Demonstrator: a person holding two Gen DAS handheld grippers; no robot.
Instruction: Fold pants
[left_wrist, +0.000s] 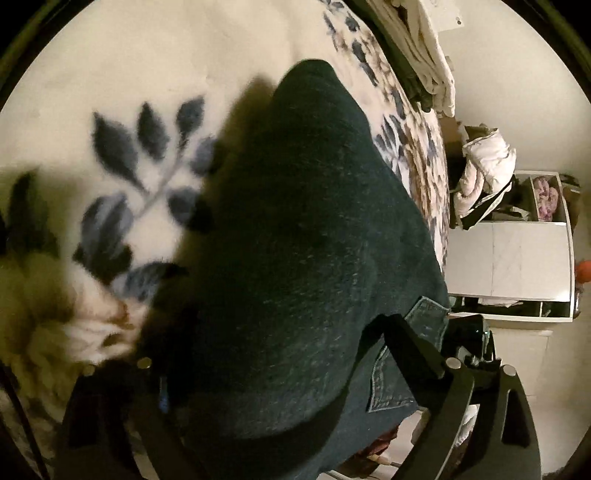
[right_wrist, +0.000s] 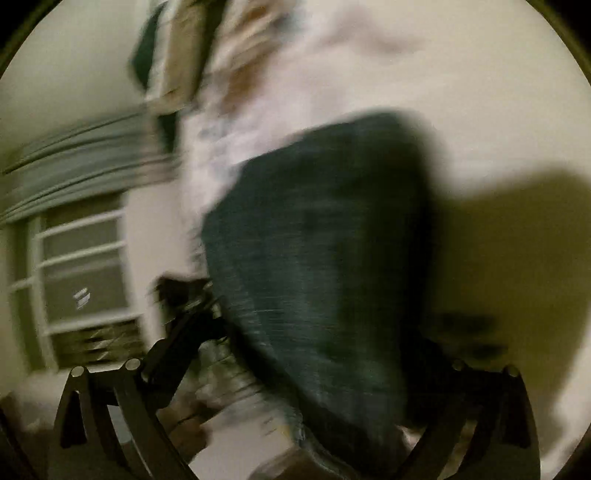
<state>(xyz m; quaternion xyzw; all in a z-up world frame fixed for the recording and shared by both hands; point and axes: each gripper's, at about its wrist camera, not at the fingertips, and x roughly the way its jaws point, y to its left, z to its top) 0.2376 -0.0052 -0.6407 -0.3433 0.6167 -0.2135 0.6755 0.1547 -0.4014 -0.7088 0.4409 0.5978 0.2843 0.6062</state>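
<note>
One pair of dark blue denim pants (left_wrist: 295, 240) is counted, on one cream floral fleece blanket (left_wrist: 129, 92); one white shelf unit (left_wrist: 509, 258) is seen.

The pants (left_wrist: 295, 240) are dark blue denim with lighter stitching on a pocket, lying over a cream blanket (left_wrist: 129, 74) printed with navy and slate-blue leaf sprays and tan-brown blooms, while the black tongs (left_wrist: 277, 387) frame the near edge and a white cabinet (left_wrist: 509, 258) stands far right.
</note>
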